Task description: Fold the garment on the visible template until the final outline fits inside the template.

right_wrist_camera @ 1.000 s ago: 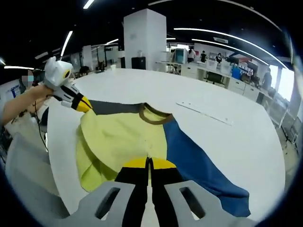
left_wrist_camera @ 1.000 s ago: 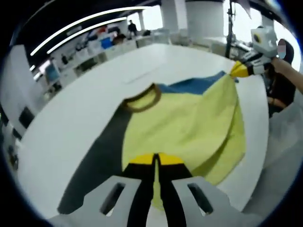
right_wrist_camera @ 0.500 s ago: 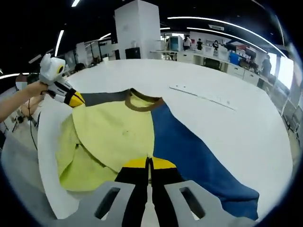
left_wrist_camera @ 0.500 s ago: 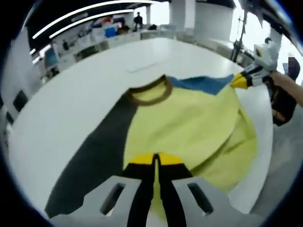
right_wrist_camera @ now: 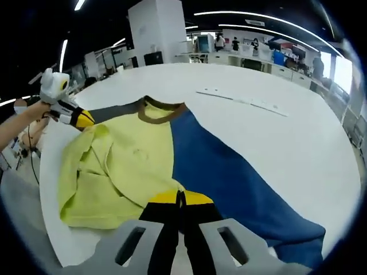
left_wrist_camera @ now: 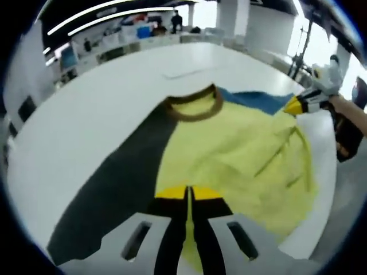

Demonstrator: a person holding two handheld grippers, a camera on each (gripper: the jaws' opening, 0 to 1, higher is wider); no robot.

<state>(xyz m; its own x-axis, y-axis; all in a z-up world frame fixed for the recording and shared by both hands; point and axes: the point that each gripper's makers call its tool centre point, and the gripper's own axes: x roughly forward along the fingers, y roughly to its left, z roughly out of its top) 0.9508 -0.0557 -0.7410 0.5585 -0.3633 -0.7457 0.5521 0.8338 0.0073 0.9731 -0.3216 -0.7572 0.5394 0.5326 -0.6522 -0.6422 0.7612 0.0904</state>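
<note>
Garment (left_wrist_camera: pixel 229 154) of soft knit cloth lies spread across the white tabletop (left_wrist_camera: pixel 92 109), its yellow body flanked by a dark grey sleeve (left_wrist_camera: pixel 114 189) and a blue sleeve (right_wrist_camera: pixel 241 189). The left claw (left_wrist_camera: pixel 188 192) is pressed together on the yellow hem at the near edge of the tabletop, and the right claw (right_wrist_camera: pixel 180 197) is likewise clamped on the hem beside the blue sleeve. In the left gripper view the right claw appears at the far side, pinching cloth near the tabletop's edge; in the right gripper view the left claw (right_wrist_camera: pixel 80 117) does the same.

The fabric looks light, limp and prone to wrinkling, as the folds across the yellow panel (right_wrist_camera: pixel 109 172) suggest, so it will likely sag between holds and is best gripped at hem corners or seams. The brown collar (left_wrist_camera: pixel 195 106) points away from the near edge toward the tabletop's middle. The long axis runs sleeve tip to sleeve tip, roughly along the near edge. Part of the yellow hem hangs at that edge. No template outline can be made out.
</note>
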